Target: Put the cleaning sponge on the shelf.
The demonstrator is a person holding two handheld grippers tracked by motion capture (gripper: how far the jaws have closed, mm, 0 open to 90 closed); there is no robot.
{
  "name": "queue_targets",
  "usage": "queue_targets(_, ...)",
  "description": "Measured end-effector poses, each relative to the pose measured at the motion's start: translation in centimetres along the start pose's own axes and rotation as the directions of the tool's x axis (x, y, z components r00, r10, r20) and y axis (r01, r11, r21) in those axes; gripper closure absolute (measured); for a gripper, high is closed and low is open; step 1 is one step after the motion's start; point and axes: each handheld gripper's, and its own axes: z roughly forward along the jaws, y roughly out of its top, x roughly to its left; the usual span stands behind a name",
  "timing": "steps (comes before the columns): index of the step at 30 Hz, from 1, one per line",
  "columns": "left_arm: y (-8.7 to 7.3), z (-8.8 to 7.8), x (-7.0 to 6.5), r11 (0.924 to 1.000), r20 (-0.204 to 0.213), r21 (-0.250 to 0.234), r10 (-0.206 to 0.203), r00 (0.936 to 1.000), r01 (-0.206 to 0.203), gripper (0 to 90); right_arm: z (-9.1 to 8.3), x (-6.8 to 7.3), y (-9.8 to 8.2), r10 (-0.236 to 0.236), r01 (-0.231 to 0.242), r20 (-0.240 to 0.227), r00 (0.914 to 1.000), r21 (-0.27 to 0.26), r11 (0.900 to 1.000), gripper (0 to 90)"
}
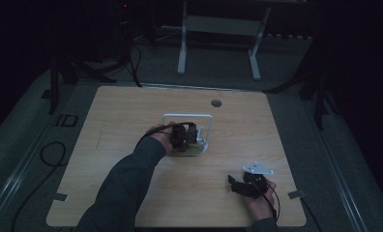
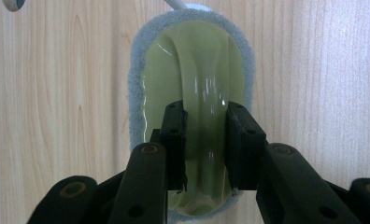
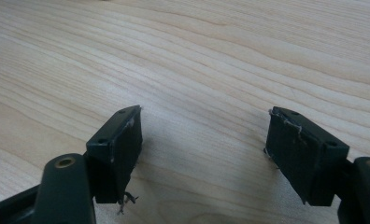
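The scrubber [image 2: 192, 70] lay flat on the wooden table [image 1: 131, 125], beside a white wire stand [image 1: 187, 117]. It was an oval pad: grey fibrous rim, glossy olive-green translucent top with a raised ridge down the middle (the grip). The left gripper [image 2: 205, 142] was clamped on that ridge from above. The right gripper [image 3: 204, 156] rested near the table's edge, jaws spread, nothing between them.
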Motion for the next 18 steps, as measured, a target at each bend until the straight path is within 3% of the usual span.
queue_targets(8, 0.20, 0.29, 0.06, 1.0000, -0.024, 0.001, 0.004, 0.9997, -0.004, 71.1, 0.00, 0.00, 0.00, -0.001, 0.001, 0.000, 1.0000, 0.000, 1.000, 26.5)
queue_targets(18, 0.27, 0.67, 0.20, 0.9999, -0.082, -0.008, 0.013, 0.9965, -0.014, 71.1, -0.01, 0.01, 0.00, 0.000, 0.000, 0.000, 1.0000, 0.001, 1.000, 26.5)
